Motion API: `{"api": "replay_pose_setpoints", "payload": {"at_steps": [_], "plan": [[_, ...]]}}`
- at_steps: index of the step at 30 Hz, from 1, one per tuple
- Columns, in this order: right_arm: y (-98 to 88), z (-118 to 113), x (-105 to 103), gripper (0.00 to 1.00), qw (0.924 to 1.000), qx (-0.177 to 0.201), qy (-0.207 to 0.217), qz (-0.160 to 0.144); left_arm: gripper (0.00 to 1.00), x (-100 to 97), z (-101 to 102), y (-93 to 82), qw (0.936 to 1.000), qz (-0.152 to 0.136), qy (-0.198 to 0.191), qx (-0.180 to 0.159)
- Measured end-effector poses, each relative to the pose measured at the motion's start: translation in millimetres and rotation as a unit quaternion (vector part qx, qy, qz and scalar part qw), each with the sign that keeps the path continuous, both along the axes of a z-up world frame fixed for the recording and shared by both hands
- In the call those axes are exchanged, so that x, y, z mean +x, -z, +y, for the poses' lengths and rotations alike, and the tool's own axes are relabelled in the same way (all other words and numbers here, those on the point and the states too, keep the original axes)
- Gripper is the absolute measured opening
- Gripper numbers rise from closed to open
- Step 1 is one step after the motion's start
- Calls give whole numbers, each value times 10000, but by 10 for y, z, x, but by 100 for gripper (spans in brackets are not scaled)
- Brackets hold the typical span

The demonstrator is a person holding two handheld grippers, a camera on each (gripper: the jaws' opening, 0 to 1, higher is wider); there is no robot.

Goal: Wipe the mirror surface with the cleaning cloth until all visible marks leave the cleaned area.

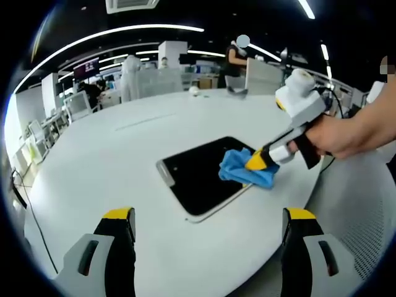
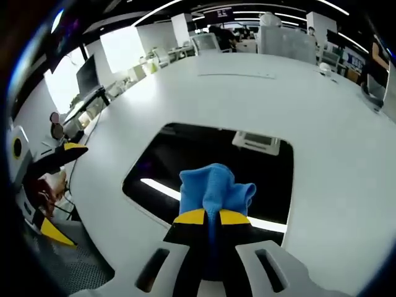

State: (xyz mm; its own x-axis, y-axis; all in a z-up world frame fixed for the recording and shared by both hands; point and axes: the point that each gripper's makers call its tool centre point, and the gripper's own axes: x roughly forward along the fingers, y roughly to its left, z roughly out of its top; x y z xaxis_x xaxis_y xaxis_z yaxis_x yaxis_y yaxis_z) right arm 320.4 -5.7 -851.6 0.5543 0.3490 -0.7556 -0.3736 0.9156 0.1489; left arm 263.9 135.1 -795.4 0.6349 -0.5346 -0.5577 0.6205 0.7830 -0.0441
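White table [image 1: 124, 154], cloth [image 2: 213, 189] in right claw [image 2: 206, 216]

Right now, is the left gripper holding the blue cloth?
No. The left gripper hangs open over the white table, while the right gripper is shut on the blue cloth on the mirror.

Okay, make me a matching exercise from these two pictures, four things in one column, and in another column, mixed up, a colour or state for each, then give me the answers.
Column one:
1. cleaning cloth
2. mirror
3. left gripper
4. right gripper

Column two:
A. open, holding nothing, above the white table
B. blue and bunched up
C. lying flat on the table, reflecting ceiling lights
D. jaws shut on the cloth, pressing it to the mirror

Pairs: 1-B, 2-C, 3-A, 4-D
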Motion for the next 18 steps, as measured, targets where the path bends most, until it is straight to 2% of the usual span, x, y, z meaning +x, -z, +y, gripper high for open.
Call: {"api": "replay_pose_setpoints", "payload": {"at_steps": [7,18], "plan": [[9,107,33,0,9999,102,28,49,99,-1,-11,-6,10000,-10,13,-18],[7,373,23,0,9997,100,-206,-16,99,-6,-32,-16,10000,-4,33,-84]]}}
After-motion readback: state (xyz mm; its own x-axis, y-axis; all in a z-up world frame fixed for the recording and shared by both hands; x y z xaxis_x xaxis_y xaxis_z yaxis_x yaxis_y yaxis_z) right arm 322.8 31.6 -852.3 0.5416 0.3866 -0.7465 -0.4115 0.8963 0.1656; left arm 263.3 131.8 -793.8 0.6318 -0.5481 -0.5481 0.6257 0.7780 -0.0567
